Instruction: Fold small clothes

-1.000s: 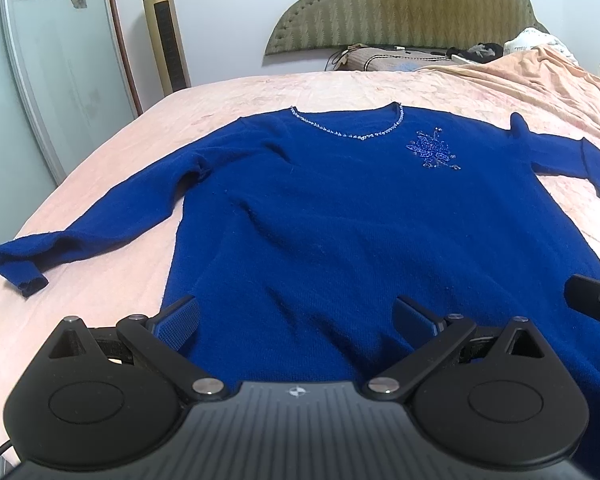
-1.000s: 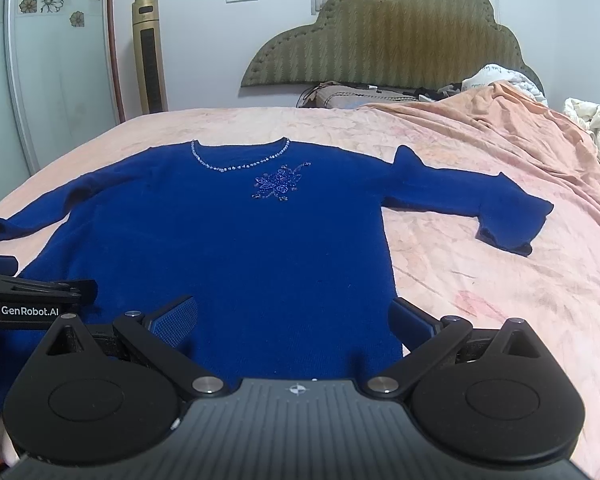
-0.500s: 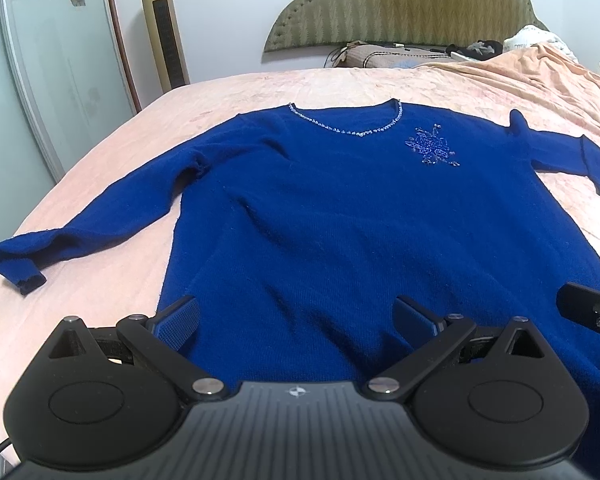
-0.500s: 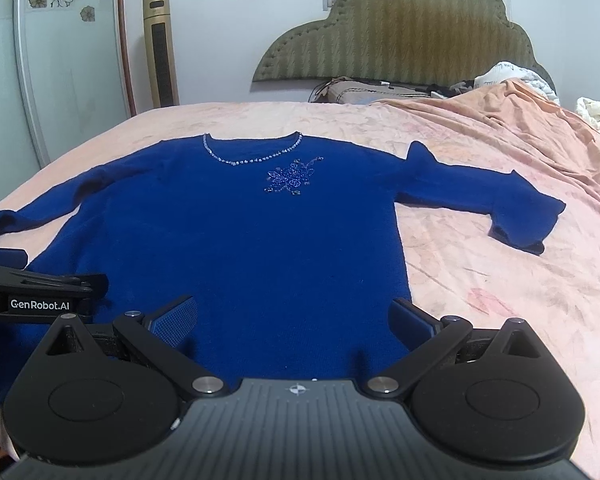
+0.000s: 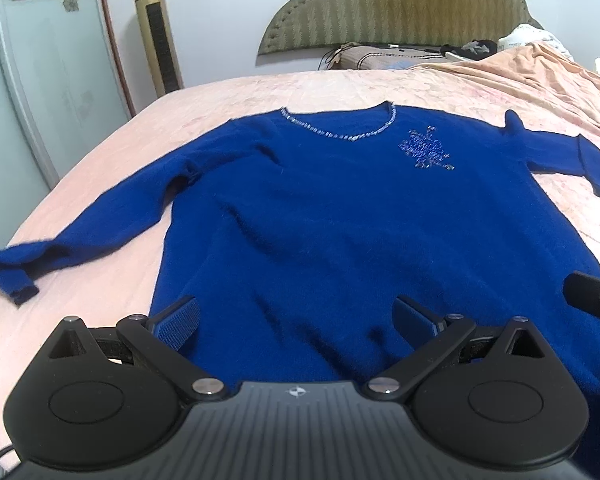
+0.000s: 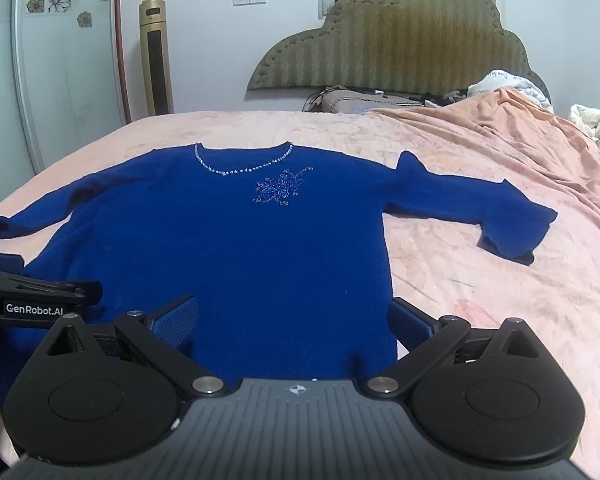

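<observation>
A royal blue long-sleeved sweater [image 5: 340, 216] lies flat, front up, on the pink bed, with a beaded neckline and a beaded flower on the chest; it also shows in the right wrist view [image 6: 236, 248]. Both sleeves are spread out to the sides. My left gripper [image 5: 296, 318] is open and empty, above the hem on the sweater's left half. My right gripper [image 6: 292, 316] is open and empty, above the hem near the sweater's right side edge. Each gripper shows at the edge of the other's view.
The pink bedsheet [image 6: 480, 300] covers the bed. A rumpled peach blanket [image 6: 500, 136] lies at the back right. A green headboard [image 6: 392, 48] and pillow stand behind. A gold tower fan [image 6: 156, 56] and a glass door are at the left.
Both grippers have drifted slightly, the right view shifting leftward over the sweater. Both stay open and the sweater has not moved.
</observation>
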`<state>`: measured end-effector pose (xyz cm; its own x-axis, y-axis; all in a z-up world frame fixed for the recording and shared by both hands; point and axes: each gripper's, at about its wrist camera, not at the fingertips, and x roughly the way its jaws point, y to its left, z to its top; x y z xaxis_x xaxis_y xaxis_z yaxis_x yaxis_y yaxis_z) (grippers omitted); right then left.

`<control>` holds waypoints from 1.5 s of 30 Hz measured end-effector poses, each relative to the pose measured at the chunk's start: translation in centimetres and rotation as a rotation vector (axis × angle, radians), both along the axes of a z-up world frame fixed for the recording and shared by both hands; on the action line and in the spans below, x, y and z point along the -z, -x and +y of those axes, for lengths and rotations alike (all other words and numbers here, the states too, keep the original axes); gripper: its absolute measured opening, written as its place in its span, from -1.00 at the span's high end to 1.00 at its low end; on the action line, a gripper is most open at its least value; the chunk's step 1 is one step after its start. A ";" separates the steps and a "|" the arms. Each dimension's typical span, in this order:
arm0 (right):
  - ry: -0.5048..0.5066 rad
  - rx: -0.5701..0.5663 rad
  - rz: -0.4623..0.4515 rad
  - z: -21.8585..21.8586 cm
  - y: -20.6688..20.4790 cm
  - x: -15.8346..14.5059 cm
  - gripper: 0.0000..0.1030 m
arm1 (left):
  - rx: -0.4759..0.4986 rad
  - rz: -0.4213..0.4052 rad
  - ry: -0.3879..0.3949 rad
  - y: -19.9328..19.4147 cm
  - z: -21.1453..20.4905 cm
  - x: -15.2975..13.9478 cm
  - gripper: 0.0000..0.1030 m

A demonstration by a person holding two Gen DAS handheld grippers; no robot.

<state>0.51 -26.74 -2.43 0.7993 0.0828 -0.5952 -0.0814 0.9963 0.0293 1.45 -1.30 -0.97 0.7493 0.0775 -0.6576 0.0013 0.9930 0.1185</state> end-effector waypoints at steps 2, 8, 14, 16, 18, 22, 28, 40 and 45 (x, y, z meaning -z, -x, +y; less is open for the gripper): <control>-0.008 -0.014 0.005 -0.2 -0.4 0.1 -0.95 | 0.014 -0.019 -0.009 -0.4 -0.6 -0.2 -1.00; 0.044 0.048 -0.008 -2.5 -2.4 0.5 -0.94 | 0.047 -0.065 -0.029 -1.9 -2.3 -0.8 -1.00; 0.167 0.199 -0.017 -9.3 -6.8 1.1 -0.81 | 0.093 -0.064 -0.028 -3.4 -3.6 -0.7 -1.00; 0.231 0.227 -0.019 -11.4 -8.3 1.8 -0.77 | 0.103 -0.060 -0.039 -3.8 -3.8 -0.5 -1.00; 0.269 0.233 0.019 -12.6 -9.8 3.2 -0.72 | 0.109 -0.056 -0.045 -4.2 -3.9 -0.3 -1.00; 0.259 0.236 0.063 -14.7 -12.6 5.2 -0.62 | 0.108 -0.040 -0.050 -4.9 -3.9 0.0 -1.00; 0.219 0.290 0.031 -16.8 -14.7 4.8 -0.10 | 0.105 -0.014 -0.053 -5.7 -3.8 0.5 -1.00; -0.270 0.400 0.051 -25.2 -15.3 1.7 0.91 | 0.099 0.023 -0.045 -6.8 -3.4 1.4 -1.00; -0.476 0.477 -0.006 -30.5 -16.2 -0.2 0.90 | 0.084 0.034 -0.044 -7.2 -3.0 1.6 -1.00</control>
<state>16.69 -57.23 -2.25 0.8167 -0.0278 -0.5764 0.3625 0.8020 0.4748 8.68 -4.32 -2.52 0.7317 0.0443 -0.6801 0.0892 0.9831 0.1600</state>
